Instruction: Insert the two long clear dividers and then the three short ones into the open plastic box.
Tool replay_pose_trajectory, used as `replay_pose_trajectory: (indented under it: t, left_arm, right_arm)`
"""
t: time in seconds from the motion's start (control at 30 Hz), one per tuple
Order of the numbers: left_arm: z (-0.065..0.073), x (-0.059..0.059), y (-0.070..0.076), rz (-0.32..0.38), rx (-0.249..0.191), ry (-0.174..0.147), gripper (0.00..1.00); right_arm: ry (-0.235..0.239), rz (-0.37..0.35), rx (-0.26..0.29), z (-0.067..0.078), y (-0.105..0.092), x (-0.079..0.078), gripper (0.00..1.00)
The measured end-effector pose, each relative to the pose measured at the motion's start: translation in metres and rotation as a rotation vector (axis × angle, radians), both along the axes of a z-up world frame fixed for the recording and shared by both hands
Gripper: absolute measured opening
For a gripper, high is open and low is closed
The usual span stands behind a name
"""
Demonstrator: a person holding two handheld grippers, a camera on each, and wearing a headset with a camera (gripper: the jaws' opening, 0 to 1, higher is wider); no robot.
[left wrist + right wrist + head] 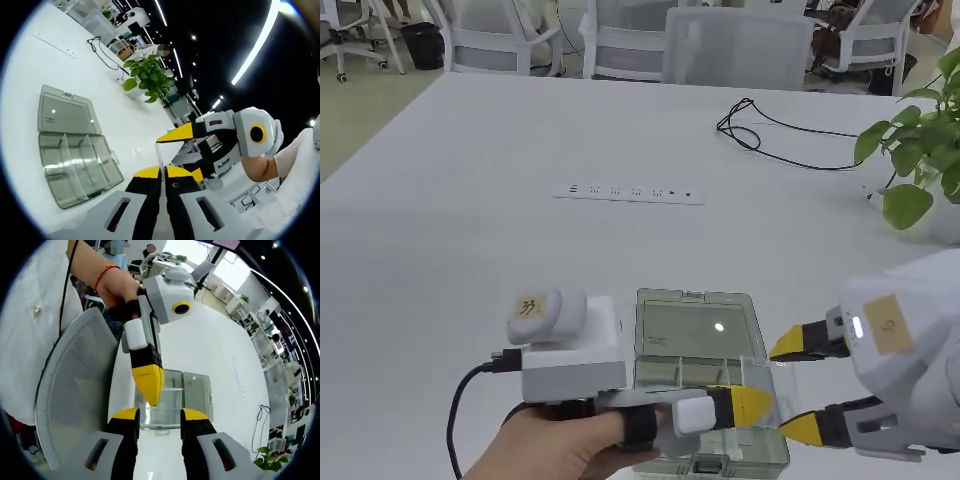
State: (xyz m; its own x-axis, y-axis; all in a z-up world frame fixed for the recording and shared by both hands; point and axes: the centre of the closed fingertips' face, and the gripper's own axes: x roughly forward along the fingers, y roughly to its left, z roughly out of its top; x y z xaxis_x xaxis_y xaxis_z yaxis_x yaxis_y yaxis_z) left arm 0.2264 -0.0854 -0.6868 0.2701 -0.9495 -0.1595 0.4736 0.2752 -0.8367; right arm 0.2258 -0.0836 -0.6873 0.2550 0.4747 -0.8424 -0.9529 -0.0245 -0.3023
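Note:
The clear plastic box lies open near the table's front edge, its lid flat behind it. In the left gripper view the box has clear dividers standing inside. My left gripper, held in a hand, is shut on a small clear divider over the box's right side. My right gripper is open, with a yellow finger on each side of that divider. In the right gripper view the divider hangs below the left gripper, between my right gripper's fingers.
A white power strip lies mid-table, with a black cable looped beyond it. A potted plant stands at the right edge. Chairs line the far side. A mesh chair back is close to the table's near edge.

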Motion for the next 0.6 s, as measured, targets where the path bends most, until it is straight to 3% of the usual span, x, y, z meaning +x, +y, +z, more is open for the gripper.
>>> replay_pose_trajectory:
  t: [0.1, 0.2, 0.33, 0.4, 0.43, 0.57, 0.6]
  left_arm:
    - [-0.001, -0.001, 0.000, 0.001, 0.008, -0.014, 0.00]
    - [0.001, -0.001, 0.000, -0.001, -0.005, -0.006, 0.00]
    - [0.002, -0.001, 0.000, -0.012, 0.013, -0.053, 0.00]
    - [0.002, -0.002, 0.001, -0.035, 0.038, -0.106, 0.00]
    - [0.002, -0.003, 0.001, -0.052, 0.056, -0.154, 0.00]
    - [0.005, -0.007, 0.002, -0.091, 0.071, -0.217, 0.00]
    - [0.006, -0.008, 0.003, -0.105, 0.074, -0.264, 0.00]
  right_arm:
    - [0.001, -0.006, 0.005, 0.001, 0.000, 0.001, 0.33]
    - [0.004, -0.014, 0.015, 0.004, 0.001, 0.002, 0.34]
    - [0.021, -0.026, 0.039, 0.009, -0.001, 0.003, 0.34]
    - [0.040, -0.036, 0.064, 0.013, -0.001, 0.004, 0.34]
    - [0.060, -0.045, 0.083, 0.016, -0.001, 0.004, 0.34]
    - [0.109, -0.058, 0.122, 0.022, -0.003, 0.004, 0.33]
    - [0.130, -0.063, 0.137, 0.023, -0.003, 0.004, 0.32]
